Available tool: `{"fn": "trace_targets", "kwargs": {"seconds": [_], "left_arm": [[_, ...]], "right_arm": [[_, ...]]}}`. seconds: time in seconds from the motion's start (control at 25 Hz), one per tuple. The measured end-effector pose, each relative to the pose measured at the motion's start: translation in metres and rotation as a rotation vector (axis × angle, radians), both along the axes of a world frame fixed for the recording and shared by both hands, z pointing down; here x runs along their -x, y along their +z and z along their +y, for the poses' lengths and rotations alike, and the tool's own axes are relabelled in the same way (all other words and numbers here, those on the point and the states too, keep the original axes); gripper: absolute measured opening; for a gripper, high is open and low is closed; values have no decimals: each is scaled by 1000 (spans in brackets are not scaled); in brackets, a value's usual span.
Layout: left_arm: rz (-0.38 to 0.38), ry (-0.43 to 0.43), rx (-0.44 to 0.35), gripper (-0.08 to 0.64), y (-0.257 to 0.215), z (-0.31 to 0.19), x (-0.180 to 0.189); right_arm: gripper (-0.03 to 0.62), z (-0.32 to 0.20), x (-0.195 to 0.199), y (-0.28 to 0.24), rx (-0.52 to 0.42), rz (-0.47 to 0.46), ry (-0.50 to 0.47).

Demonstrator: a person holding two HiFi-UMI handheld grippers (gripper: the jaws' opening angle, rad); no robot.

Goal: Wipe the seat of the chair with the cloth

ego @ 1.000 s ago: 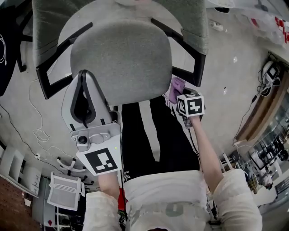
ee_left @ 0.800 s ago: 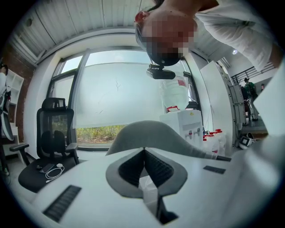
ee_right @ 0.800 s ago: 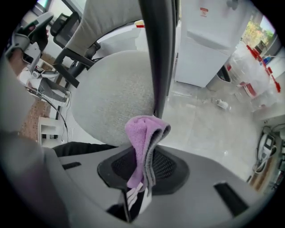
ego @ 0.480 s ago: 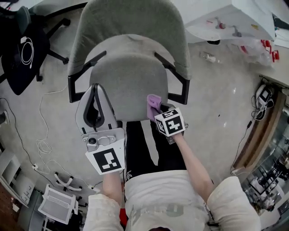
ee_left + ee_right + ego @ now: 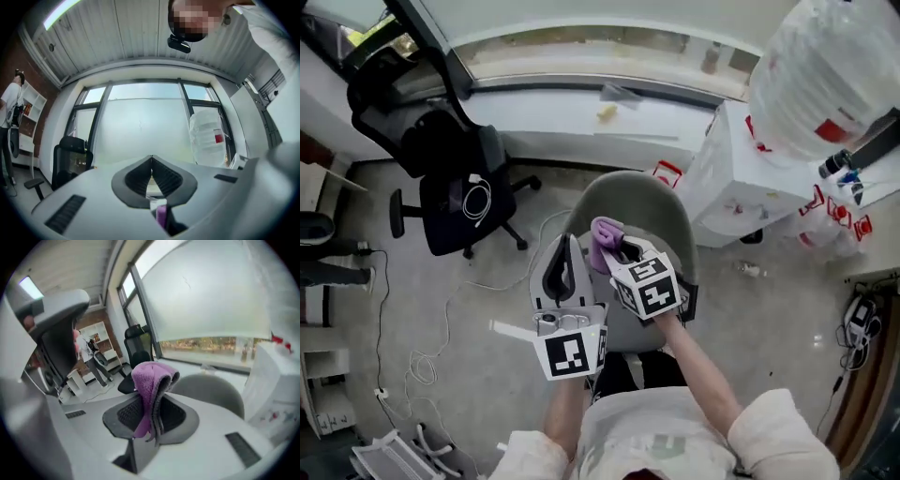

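The cloth (image 5: 605,232) in my head view now hangs well above the grey chair (image 5: 649,201), not at the seat's front edge as half a second ago, while my left gripper (image 5: 151,164) view shows jaws closed and empty, and my right gripper (image 5: 151,411) view shows jaws pinching the purple fold.

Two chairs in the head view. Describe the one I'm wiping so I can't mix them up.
Below the white window ledge two chairs stand on the floor. Yours is the grey chair straight ahead, behind the purple cloth in the right gripper. It is pale and rounded; the black chair to its left has a coiled white cable on its seat.
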State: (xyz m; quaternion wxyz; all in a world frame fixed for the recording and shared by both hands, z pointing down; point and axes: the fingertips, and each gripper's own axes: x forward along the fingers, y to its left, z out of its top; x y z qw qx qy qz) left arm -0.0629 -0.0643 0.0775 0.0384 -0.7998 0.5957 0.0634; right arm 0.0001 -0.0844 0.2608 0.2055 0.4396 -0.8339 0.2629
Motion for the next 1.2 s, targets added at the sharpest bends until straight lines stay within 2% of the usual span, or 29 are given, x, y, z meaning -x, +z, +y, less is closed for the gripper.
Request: {"fn": "trace_targets", "kwargs": {"seconds": [0.16,0.28,0.48,0.76,0.92,1.2], "left_arm": [[-17,-44,-84,14,-68,17,17],[-31,-78,-121,14,-97,38,28],[-50,-81,-146,14,-115,74,30],[-29,-52,-164,14,-120,100,21],[-41,-54,-148,14,-115,97,21],[-27,-30,-185,14,-126,90,17]], "right_arm": [[87,3,8,-120,-254,-54,-14],[87,23,3,-187,-424,-86,-14],[87,61,-10,-252,-594,-148,-19],[87,97,-14,-274,-664,-156,-44],[87,98,-14,-278,-688,-140,-42],[87,95,-15,-285,-705,-132,-29]]}}
